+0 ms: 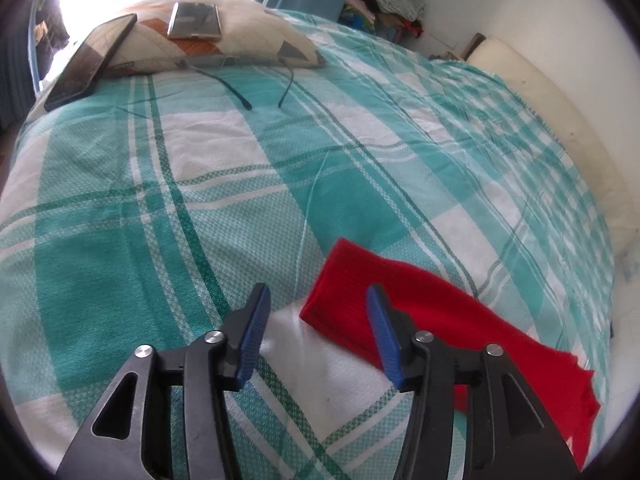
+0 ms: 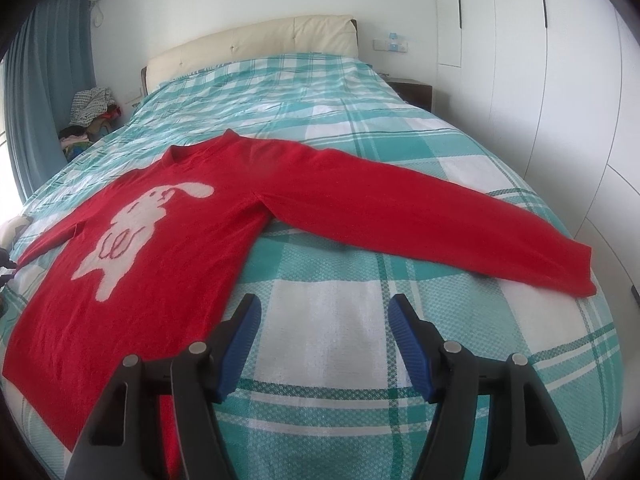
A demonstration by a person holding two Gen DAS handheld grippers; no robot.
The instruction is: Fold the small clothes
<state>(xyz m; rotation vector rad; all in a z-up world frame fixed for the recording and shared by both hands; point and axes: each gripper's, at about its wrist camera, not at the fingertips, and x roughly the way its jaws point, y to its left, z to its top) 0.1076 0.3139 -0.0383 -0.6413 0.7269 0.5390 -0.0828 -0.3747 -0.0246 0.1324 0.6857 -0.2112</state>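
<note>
A red sweater (image 2: 168, 248) with a white rabbit on its front lies flat on the bed, face up. Its right sleeve (image 2: 440, 216) stretches out toward the bed's right edge. In the left wrist view only the other sleeve (image 1: 420, 320) shows, with its cuff end just beyond my right blue pad. My left gripper (image 1: 318, 300) is open and empty, just above the bedspread beside that cuff. My right gripper (image 2: 324, 308) is open and empty, above bare bedspread between the sweater's body and the outstretched sleeve.
The bed wears a teal and white plaid cover (image 2: 360, 128). In the left wrist view a pillow (image 1: 224, 36) at the far edge carries a phone (image 1: 195, 20), with a tablet (image 1: 90, 62) and eyeglasses (image 1: 240, 68) beside it. A clothes pile (image 2: 92, 112) sits beyond the bed; wardrobes (image 2: 540, 60) stand right.
</note>
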